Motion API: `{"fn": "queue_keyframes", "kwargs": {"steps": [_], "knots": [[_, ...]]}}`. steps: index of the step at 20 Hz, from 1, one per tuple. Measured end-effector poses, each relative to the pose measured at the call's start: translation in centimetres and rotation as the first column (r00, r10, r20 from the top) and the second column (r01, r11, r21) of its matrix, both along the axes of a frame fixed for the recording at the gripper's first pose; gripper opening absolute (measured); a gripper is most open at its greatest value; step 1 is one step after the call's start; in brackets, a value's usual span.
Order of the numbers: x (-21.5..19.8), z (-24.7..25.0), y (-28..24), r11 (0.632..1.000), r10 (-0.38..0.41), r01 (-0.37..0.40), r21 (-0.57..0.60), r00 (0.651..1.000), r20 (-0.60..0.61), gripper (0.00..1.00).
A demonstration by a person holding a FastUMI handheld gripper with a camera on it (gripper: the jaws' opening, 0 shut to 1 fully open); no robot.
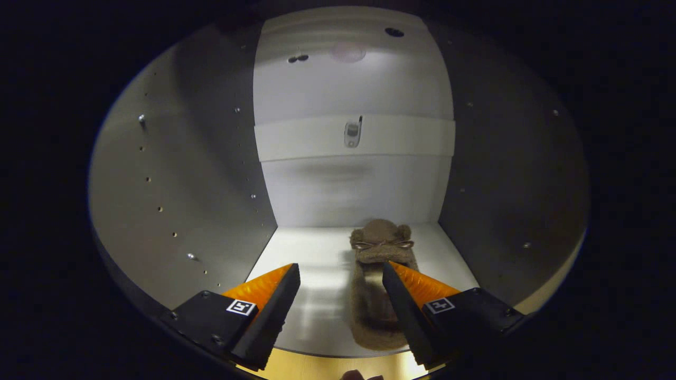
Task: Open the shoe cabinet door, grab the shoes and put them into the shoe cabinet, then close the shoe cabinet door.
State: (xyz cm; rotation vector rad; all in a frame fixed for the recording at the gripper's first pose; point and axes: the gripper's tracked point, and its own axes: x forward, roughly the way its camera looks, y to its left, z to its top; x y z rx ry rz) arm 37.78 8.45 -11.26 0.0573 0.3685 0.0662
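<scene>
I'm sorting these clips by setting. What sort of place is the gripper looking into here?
Likely inside a shoe cabinet: pale walls with peg holes, a brown slipper on its floor, the open gripper beside it.

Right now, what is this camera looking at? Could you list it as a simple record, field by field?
place: inside the open shoe cabinet, white back wall, grey side walls with rows of small holes
shelf: pale cabinet floor, lit from the front
shoe: one brown fuzzy slipper with a small bow, lying flat on the floor, toe toward the back wall
gripper: fingers spread apart, holding nothing
fingers and slipper: the right finger overlaps the slipper's side; contact cannot be told
fitting: small metal part on the back wall's cross strip
</scene>
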Motion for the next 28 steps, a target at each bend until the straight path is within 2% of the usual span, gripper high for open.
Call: {"fn": "queue_keyframes", "kwargs": {"steps": [6, 14, 21, 28], "knots": [[-6.1, 6.7, -0.9, 1.0, 0.008, -0.009, 0.007, 0.981, 0.194, 0.99], [-18.5, 13.8, -1.6, 0.998, 0.056, -0.037, -0.059, 0.93, 0.362, 0.99], [-30.0, 16.0, -3.2, 0.998, 0.055, -0.058, -0.005, 0.916, 0.397, 0.99], [-39.1, 16.8, -8.3, 0.999, 0.026, -0.039, 0.027, 0.925, 0.38, 0.99]]}}
